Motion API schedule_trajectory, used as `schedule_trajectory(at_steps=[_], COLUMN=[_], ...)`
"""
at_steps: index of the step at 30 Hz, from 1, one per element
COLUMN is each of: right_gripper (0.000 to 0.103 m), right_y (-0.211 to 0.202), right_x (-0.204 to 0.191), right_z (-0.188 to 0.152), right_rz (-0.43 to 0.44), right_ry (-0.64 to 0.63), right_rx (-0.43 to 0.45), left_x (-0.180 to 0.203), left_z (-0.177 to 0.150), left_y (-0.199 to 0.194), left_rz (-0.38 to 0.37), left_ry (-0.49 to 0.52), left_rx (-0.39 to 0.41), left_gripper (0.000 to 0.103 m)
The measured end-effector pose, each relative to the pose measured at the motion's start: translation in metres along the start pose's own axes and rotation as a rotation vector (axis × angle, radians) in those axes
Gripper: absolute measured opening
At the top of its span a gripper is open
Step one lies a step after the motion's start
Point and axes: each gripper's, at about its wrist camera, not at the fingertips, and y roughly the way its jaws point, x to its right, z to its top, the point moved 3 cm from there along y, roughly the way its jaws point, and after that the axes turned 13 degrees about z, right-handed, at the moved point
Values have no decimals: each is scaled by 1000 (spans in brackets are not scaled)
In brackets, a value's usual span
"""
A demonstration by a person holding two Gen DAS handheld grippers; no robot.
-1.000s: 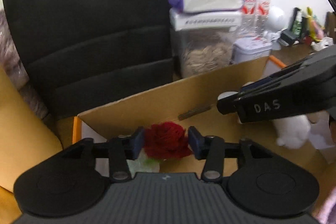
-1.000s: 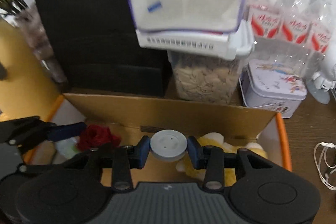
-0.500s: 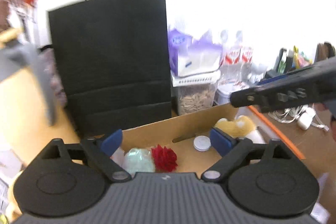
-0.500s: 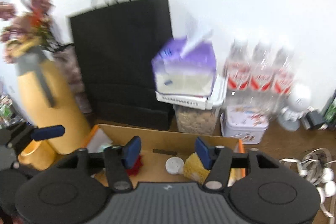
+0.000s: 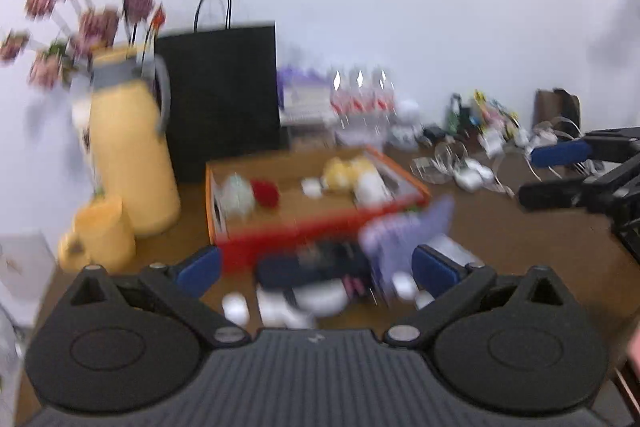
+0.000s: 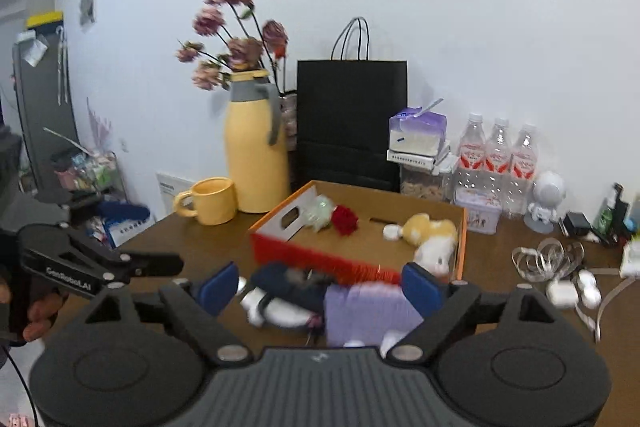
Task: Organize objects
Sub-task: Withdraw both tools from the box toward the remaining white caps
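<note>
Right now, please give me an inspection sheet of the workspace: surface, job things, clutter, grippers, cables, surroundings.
Surface: brown wooden table, crowded.
Job's things: open cardboard box holds a red rose, pale green item, white cap and yellow-white plush toy; a purple item and dark item lie in front of the box, blurred.
Clutter: yellow mug, yellow flask, black paper bag, three water bottles, tin.
Grippers: left gripper and right gripper have just been opening; both empty.
Cables: white cables and chargers at right.
Surroundings: white wall.
</note>
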Motion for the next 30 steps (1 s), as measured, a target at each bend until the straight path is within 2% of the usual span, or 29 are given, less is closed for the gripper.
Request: schedule_trajectory(at_steps=[2, 6, 9, 11, 14, 19, 23, 27, 29, 30], right_gripper=[89, 89, 89, 89, 89, 89, 89, 86, 77, 76], right_y=[-24, -71, -100, -118, -146, -186, -169, -113, -81, -63], right_x=[-11, -29, -35, -34, -30, -29, -23, -17, -13, -10], right_z=[-25, -69, -89, -98, -104, -101, -102, -111, -117, -120], right_rz=[-13, -106, -180, -187, -214, -319, -302, -267, -280, -279], right_ry=[-1, -16, -6, 38, 91, 82, 91, 62, 50, 46], right_rx=[22, 35, 40, 33, 37, 80, 118, 100, 73, 56], left_x=[1, 0, -1, -5, -13, -26, -26, -23, -23, -24], left_z=[-25, -65, -87, -96, -99, -94, -97, -104, -107, -107], left_y=[-21, -46, -39, -41, -57, -75, -57, -24, -6, 5], left_rz=[-18, -15, 7, 19, 36, 86, 114, 146, 183, 192], left_ry=[-1, -5, -11, -31, -35, -40, -70, -52, -42, -41], left_rx=[-21, -43, -125, -148, -105, -25, -35, -13, -7, -17], left_gripper=[103, 103, 103, 103, 103, 103, 103, 100, 88, 86])
